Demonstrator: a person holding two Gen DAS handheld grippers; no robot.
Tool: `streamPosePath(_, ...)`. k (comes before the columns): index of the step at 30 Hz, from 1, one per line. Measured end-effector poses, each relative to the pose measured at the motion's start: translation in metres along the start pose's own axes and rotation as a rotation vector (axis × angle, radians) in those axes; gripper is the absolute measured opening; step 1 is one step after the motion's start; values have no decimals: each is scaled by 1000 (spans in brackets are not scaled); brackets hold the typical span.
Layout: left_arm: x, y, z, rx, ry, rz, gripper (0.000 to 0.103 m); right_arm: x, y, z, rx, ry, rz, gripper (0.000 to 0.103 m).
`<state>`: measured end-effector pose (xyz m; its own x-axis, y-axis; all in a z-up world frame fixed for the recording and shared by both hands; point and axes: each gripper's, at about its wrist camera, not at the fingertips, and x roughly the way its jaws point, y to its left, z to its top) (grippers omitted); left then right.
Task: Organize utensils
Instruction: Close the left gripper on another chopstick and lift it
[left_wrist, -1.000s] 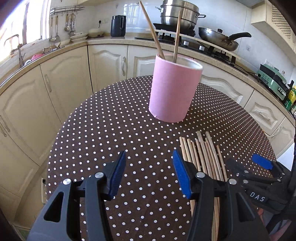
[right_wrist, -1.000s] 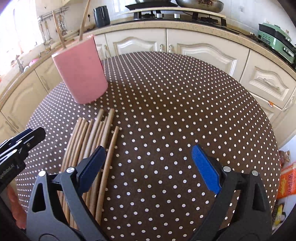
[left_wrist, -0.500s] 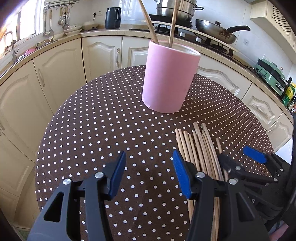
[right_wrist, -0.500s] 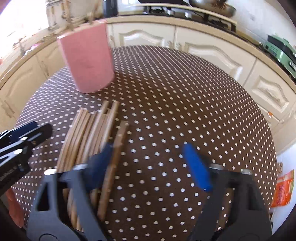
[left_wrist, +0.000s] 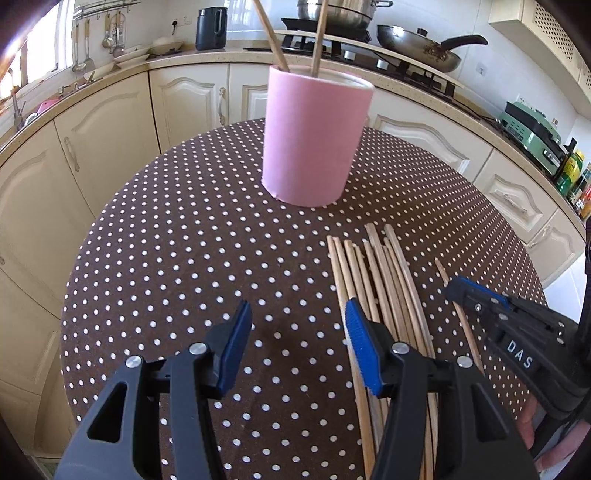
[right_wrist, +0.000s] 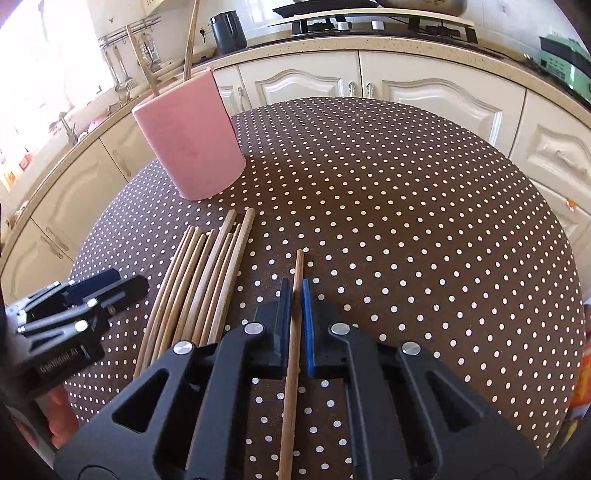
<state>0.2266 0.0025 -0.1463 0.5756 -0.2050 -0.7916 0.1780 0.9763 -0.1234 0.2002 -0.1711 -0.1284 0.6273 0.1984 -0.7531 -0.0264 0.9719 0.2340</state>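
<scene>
My right fingers (right_wrist: 294, 295) have just been closing and now they're pinching one wooden chopstick (right_wrist: 297, 269), the flat blue ribbed pads squeezing its smooth round shaft from both sides. It's thin and light brown, its blunt tip poking out past the pads, and the rest of it running back under the black plastic frame. Just beside it, on the left in the right wrist view, the other chopsticks (right_wrist: 207, 280) are lying in a loose fan, same pale wood, slightly bowed, tips pointing toward the holder.

My left fingers (left_wrist: 297, 343) are hanging half open with nothing between them, just spotted cloth underneath, and the right-hand pad is sitting over the edge of that chopstick pile (left_wrist: 384, 280).

Further out the pink holder (left_wrist: 314, 136) is standing upright, a plain matte cylinder with a pale rim, and two chopsticks (left_wrist: 317, 37) are leaning inside it already. Everything's sitting on the round bench (right_wrist: 406, 206), which is wearing a brown cloth with small white polka dots.
</scene>
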Motion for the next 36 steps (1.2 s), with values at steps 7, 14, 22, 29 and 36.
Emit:
streamPosePath(7, 6, -10, -2, 24, 17, 43, 53, -2, -7, 2, 20, 0, 26, 7)
streamPosePath(14, 14, -20, 8, 29, 46, 69, 55, -1, -19, 3, 34, 1, 46, 7)
streamPosePath(22, 31, -39, 21, 64, 35, 146, 49, -1, -16, 2, 28, 0, 38, 7)
streamPosePath(29, 31, -42, 22, 51, 17, 128, 6, -1, -15, 2, 32, -1, 43, 7)
streamPosePath(36, 14, -24, 14, 4, -54, 105, 6, -13, -14, 1, 59, -69, 38, 6)
